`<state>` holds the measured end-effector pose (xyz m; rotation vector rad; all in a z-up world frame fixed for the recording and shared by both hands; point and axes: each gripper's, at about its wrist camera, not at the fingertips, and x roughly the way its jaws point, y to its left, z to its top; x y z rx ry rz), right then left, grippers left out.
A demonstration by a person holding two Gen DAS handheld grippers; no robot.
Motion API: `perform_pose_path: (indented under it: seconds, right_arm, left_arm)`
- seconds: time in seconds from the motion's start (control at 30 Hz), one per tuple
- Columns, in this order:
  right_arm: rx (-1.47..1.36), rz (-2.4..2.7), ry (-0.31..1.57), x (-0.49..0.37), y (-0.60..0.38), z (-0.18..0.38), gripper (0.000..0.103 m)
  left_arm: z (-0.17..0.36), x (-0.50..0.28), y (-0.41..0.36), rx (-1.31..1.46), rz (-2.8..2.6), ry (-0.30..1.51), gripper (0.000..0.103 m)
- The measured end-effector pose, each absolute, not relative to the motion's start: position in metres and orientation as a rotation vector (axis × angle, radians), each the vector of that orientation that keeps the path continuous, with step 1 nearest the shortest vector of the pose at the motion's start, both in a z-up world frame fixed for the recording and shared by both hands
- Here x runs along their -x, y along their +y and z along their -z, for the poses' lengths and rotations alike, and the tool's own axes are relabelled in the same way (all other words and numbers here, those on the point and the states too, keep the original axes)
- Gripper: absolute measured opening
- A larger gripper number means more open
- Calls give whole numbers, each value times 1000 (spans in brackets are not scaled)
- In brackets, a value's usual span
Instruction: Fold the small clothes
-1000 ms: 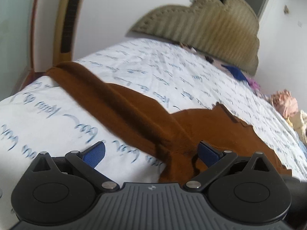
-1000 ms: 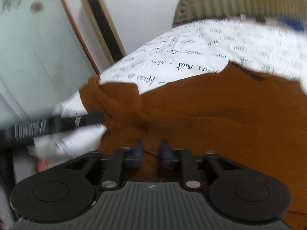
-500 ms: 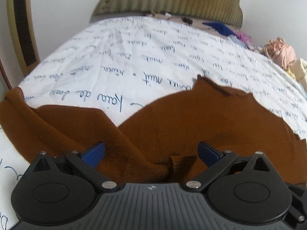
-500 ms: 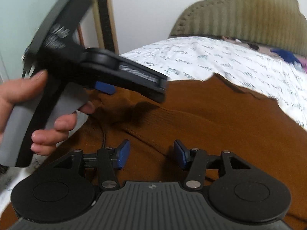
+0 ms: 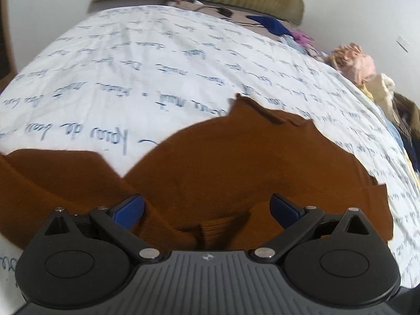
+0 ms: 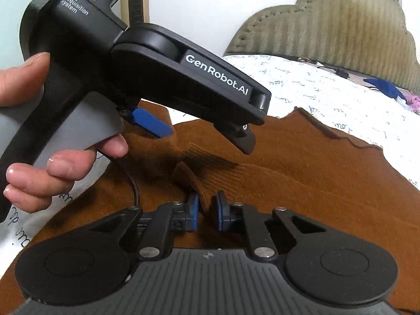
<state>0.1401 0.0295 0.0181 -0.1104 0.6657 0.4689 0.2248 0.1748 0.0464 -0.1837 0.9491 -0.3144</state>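
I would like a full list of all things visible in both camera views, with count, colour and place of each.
brown garment: one, rust brown, spread flat on the bed, a ribbed fold bunched near the claws.
bed sheet: one, white with blue handwriting print, covering the bed.
headboard: one, olive green, padded, at the far end.
blue cloth: one, dark blue, near the headboard.
clothes pile: several, pink and cream, at the bed's right edge.
left claw: one, black with blue pads, open above the garment.
right claw: one, closing on the ribbed fold.
hand: one, holding the left claw's handle.
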Motion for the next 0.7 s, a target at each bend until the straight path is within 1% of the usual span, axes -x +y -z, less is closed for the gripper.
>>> perform_pose_path:
  seconds: [0.03, 0.07, 0.1, 0.13, 0.17, 0.23, 0.27, 0.3, 0.33, 0.37, 0.4, 0.47, 0.5, 0.7]
  right_arm:
    - [103, -466, 660, -138, 27, -19, 16]
    - [98, -462, 658, -136, 26, -20, 16]
    - [96, -461, 660, -136, 25, -20, 16]
    - [91, -459, 662, -135, 24, -20, 16]
    - [84, -457, 664, -135, 22, -19, 16]
    - [60, -455, 675, -134, 21, -19, 16]
    - [50, -456, 678, -135, 20, -18, 16]
    - [46, -454, 678, -134, 21, -18, 16]
    - [45, -455, 678, -136, 21, -18, 16]
    - [43, -455, 677, -136, 21, -18, 16]
    - [41, -456, 676, -136, 20, -18, 16]
    - [37, -459, 672, -136, 21, -19, 16]
    - [35, -459, 671, -135, 21, -19, 16]
    - [-33, -463, 711, -146, 16, -18, 15]
  left_arm:
    - [-46, -224, 173, 180, 326, 952, 95]
    - [-46, -224, 173, 184, 343, 961, 84]
    - [-44, -225, 173, 205, 365, 978, 68]
    - [-42, -226, 175, 242, 392, 1003, 58]
    - [-40, -228, 176, 273, 419, 1025, 47]
    - [-38, -228, 177, 287, 421, 1037, 44]
    - [-38, -228, 176, 280, 418, 1037, 38]
    - [-38, -227, 175, 276, 424, 1035, 31]
    - [-38, -226, 175, 279, 439, 1033, 27]
    - [-39, -225, 175, 286, 443, 1030, 19]
    - [-41, -224, 174, 283, 446, 1014, 14]
    - [-43, -223, 171, 267, 453, 1002, 8]
    - [-43, -224, 168, 257, 440, 1010, 7]
    - [-39, -229, 168, 262, 381, 1023, 5]
